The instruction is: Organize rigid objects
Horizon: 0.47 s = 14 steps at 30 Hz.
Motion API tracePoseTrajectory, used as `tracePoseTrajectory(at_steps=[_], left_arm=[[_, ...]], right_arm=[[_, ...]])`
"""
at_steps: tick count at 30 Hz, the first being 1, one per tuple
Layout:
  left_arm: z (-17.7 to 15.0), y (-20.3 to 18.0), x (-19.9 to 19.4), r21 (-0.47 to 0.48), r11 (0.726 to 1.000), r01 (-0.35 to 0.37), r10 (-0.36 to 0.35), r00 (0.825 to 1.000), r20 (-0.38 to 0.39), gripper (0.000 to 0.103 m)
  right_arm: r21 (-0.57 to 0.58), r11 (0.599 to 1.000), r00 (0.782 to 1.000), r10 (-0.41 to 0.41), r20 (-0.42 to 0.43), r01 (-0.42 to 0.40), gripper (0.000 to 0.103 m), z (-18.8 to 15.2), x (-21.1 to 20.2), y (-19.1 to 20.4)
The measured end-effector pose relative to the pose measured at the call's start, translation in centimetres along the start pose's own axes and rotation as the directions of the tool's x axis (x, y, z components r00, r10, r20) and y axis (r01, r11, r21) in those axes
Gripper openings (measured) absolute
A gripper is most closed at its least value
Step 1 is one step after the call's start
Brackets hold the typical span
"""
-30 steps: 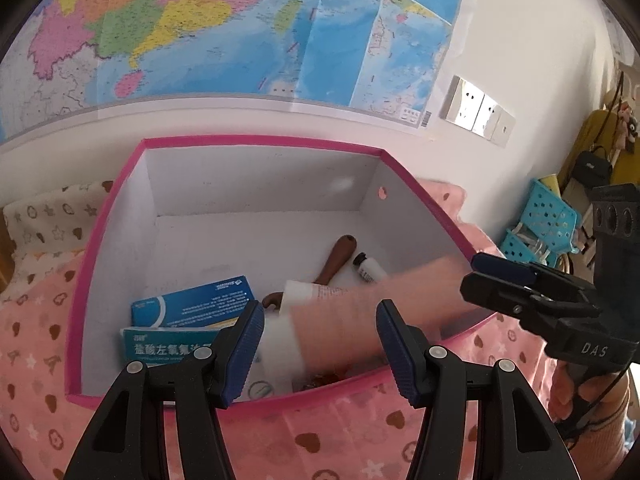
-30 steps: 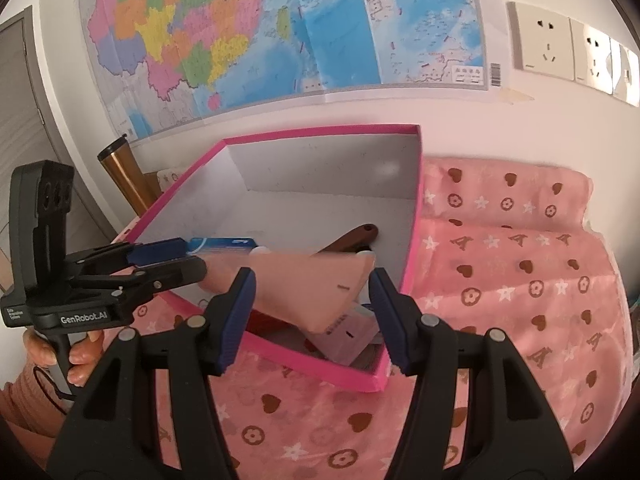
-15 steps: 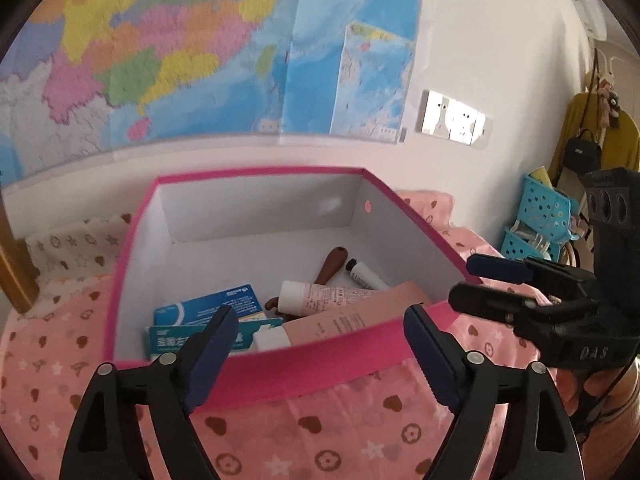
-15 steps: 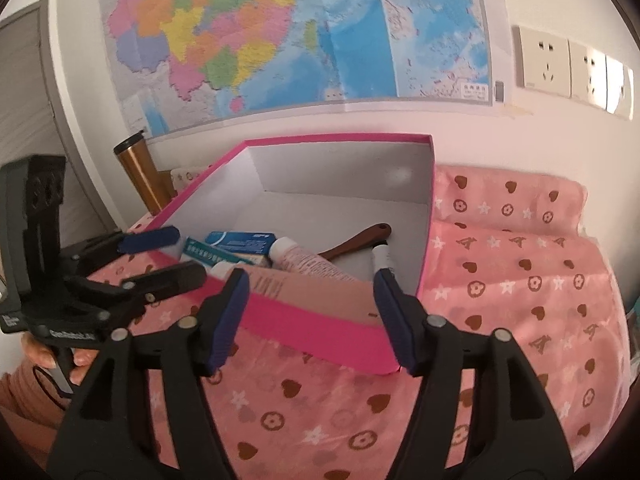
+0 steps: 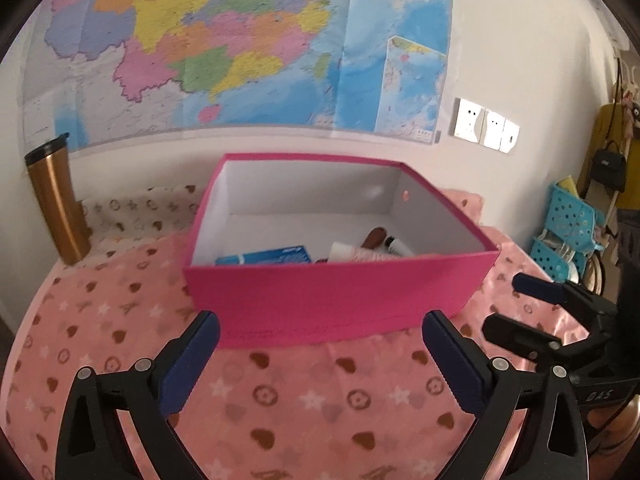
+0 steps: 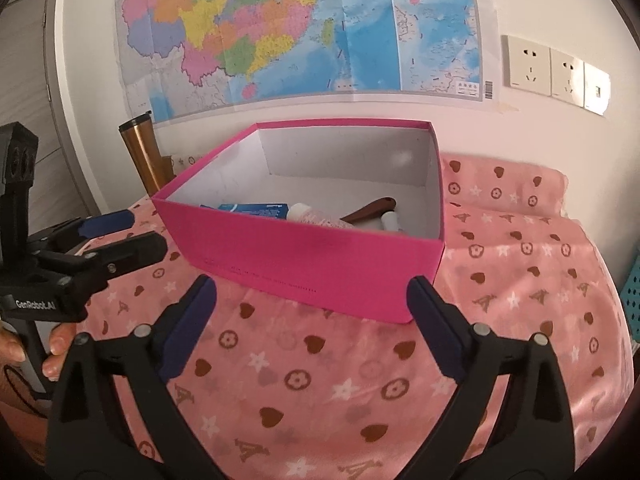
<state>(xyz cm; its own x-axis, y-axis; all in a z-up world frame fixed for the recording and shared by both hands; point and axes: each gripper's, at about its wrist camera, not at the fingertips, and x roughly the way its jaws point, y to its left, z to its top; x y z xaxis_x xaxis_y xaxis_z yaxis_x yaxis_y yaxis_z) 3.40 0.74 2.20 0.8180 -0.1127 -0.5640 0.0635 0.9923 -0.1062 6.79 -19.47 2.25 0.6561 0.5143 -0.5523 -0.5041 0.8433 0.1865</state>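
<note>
Both grippers have backed away from the pink box (image 5: pixel 340 300); the peach carton they carried is out of sight, presumably inside. Left gripper (image 5: pixel 320 356) and right gripper (image 6: pixel 312 326) have just been opening, nothing between them. Box dead ahead of both, on the pink heart-print cloth (image 6: pixel 520 280), below a wall map (image 5: pixel 240 40).

Box (image 5: pixel 340 300) on cloth (image 5: pixel 280 400), holding carton (image 5: pixel 276 256), tube (image 5: pixel 360 255) and brush handle (image 6: pixel 372 207); flask (image 5: pixel 56 200) left, map (image 5: pixel 240 40) behind.
</note>
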Motion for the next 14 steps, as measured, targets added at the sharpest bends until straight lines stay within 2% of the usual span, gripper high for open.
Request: tracePoseTrajectory(at_steps=[14], left_arm=[[-2.0, -0.2, -1.3, -0.021, 1.0, -0.014, 0.014, 1.0, -0.016, 0.103]], right_arm=[[-0.027, 1.0, 1.0, 0.012, -0.005, -0.012, 0.096, -1.7, -0.8, 2.5]])
